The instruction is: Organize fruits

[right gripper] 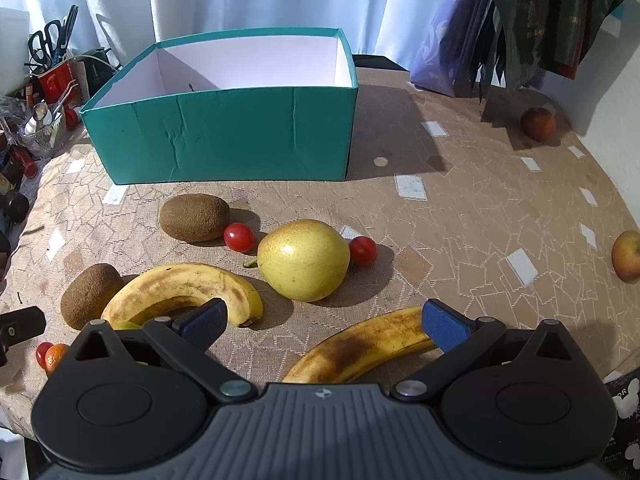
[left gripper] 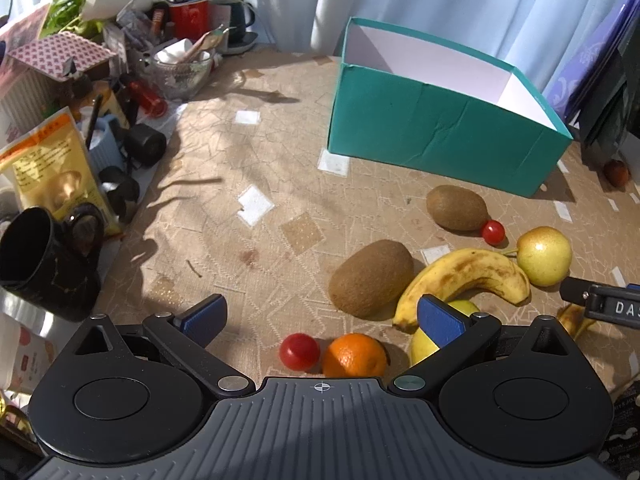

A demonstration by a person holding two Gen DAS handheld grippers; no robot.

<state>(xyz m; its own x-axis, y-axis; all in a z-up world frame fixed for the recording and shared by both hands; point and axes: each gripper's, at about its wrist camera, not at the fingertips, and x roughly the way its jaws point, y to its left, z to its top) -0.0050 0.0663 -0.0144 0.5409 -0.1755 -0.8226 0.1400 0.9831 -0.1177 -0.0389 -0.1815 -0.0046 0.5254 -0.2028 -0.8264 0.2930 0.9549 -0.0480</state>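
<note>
An empty teal box [left gripper: 436, 128] [right gripper: 228, 136] stands at the back of the table. In front of it lie two kiwis [left gripper: 372, 278] [right gripper: 195, 217], a yellow pear [right gripper: 303, 260] [left gripper: 544, 256], two bananas [left gripper: 468, 278] [right gripper: 368, 346], cherry tomatoes [left gripper: 299, 351] [right gripper: 239, 237], a mandarin [left gripper: 354, 355] and a green apple [left gripper: 426, 340]. My left gripper [left gripper: 322, 318] is open and empty above the tomato and mandarin. My right gripper [right gripper: 325, 322] is open and empty, with the near banana between its fingers.
Clutter fills the left side: a black mug [left gripper: 48, 264], a glass bowl [left gripper: 180, 72], a red pen cup [left gripper: 188, 16]. A red apple [right gripper: 626, 255] and a reddish fruit [right gripper: 538, 124] lie far right. Bags [right gripper: 520, 20] stand at the back right.
</note>
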